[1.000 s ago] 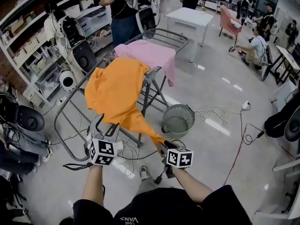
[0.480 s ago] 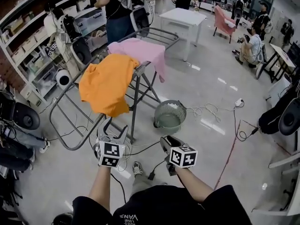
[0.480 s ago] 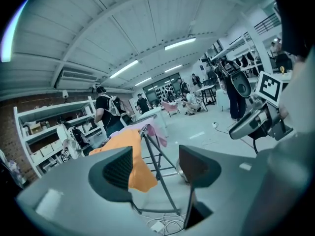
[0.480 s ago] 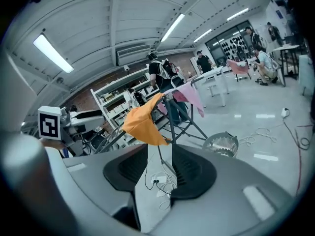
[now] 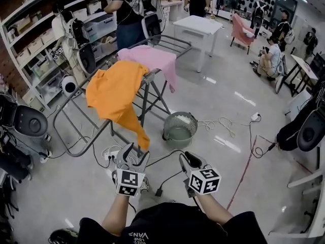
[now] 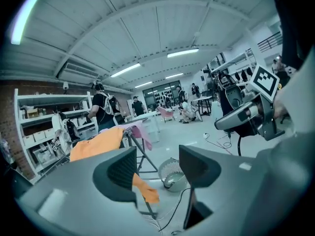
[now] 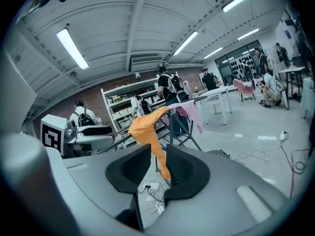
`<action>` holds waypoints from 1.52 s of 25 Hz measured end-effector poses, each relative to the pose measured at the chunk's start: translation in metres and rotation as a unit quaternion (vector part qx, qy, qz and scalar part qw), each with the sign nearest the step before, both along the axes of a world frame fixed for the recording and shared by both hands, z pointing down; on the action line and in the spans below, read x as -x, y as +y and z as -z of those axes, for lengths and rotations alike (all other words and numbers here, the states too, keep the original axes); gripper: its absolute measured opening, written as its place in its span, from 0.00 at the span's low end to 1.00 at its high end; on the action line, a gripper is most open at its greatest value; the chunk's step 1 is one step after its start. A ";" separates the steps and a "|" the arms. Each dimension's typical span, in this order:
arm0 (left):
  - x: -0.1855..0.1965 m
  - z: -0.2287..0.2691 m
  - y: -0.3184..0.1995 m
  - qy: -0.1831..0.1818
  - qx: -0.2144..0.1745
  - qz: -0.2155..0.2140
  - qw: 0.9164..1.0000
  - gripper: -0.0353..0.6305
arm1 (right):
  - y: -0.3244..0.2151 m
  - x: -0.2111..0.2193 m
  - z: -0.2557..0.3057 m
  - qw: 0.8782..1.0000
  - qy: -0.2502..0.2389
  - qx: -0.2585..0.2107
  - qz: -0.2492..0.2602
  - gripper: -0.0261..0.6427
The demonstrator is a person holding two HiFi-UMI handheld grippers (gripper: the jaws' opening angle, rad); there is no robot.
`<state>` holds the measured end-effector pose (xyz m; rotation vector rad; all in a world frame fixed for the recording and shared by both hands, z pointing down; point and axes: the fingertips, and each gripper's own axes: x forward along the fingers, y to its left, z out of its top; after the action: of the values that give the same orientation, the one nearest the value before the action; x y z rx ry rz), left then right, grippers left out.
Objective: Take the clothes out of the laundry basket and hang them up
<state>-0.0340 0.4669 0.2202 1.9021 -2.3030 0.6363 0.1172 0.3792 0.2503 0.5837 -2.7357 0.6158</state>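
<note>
An orange garment (image 5: 114, 90) is draped over the near end of the grey drying rack (image 5: 170, 35), with one corner hanging down toward the floor. A pink garment (image 5: 152, 59) lies on the rack behind it. The round laundry basket (image 5: 179, 127) stands on the floor beside the rack. My left gripper (image 5: 133, 153) is open and holds nothing, a little short of the hanging orange corner (image 6: 145, 191). My right gripper (image 5: 191, 159) is low and right of it; its jaws are closing with a narrow gap and nothing between them. The orange garment (image 7: 147, 127) shows far beyond them.
Shelving (image 5: 30, 39) with machines lines the left side. A white table (image 5: 203, 22) and several people stand past the rack. Cables (image 5: 223, 123) and a power strip trail over the floor near the basket and under the rack.
My right gripper has let go of the orange garment's corner, which now hangs from the rack. Both grippers have drawn back toward me.
</note>
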 end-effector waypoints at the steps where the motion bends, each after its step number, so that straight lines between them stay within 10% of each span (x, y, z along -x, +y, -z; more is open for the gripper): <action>1: -0.006 0.000 0.004 0.004 -0.002 -0.001 1.000 0.46 | 0.003 -0.004 0.003 1.000 -0.001 -0.006 0.001 0.18; 7: -0.032 -0.005 0.022 0.032 -0.007 -0.006 0.999 0.45 | 0.014 -0.021 0.012 1.000 -0.006 -0.013 -0.006 0.05; 16: -0.051 -0.021 0.041 0.039 -0.008 -0.002 0.999 0.08 | 0.024 -0.031 0.001 1.000 0.008 -0.018 -0.008 0.05; 38: -0.040 -0.035 0.050 0.054 0.001 0.000 0.999 0.06 | 0.023 -0.020 -0.001 0.998 0.033 -0.045 -0.013 0.05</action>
<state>0.0055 0.5167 0.2548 1.8858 -2.2362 0.5212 0.1370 0.4021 0.2517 0.6507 -2.7088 0.4719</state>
